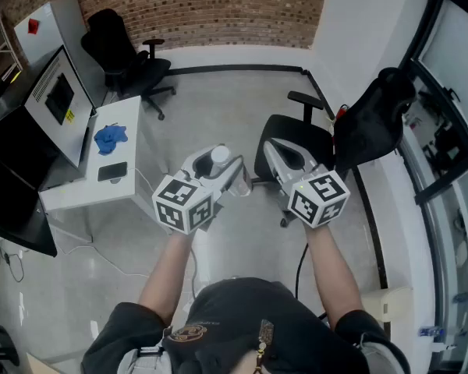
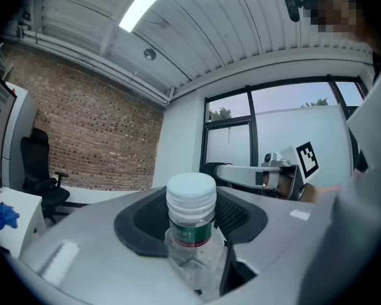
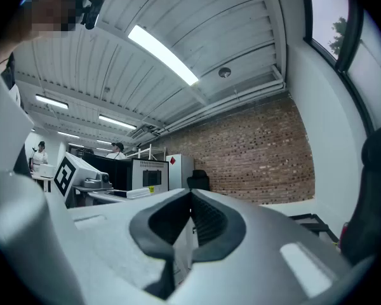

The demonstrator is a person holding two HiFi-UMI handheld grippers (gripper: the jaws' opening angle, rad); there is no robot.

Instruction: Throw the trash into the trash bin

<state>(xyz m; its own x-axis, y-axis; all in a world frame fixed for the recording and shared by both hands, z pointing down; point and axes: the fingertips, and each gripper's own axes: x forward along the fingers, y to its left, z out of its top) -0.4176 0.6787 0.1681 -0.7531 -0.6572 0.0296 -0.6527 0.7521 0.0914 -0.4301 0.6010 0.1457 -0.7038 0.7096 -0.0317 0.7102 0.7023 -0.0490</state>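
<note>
A clear plastic bottle (image 2: 190, 227) with a white cap and a green label stands upright between the jaws of my left gripper (image 2: 192, 203), which is shut on it. From the head view, the bottle's white cap (image 1: 219, 157) pokes up from the left gripper (image 1: 212, 167), held level in front of the person. My right gripper (image 1: 281, 154) is held beside it, over a chair. In the right gripper view, the right gripper (image 3: 190, 199) has its jaws closed together with nothing between them.
A black office chair (image 1: 300, 140) stands under the right gripper. A white table (image 1: 78, 195) at the left carries a blue cloth (image 1: 109, 137) and a black phone (image 1: 112, 171). Behind it stands a grey machine cabinet (image 1: 56, 92). A second chair (image 1: 123, 53) is by the brick wall.
</note>
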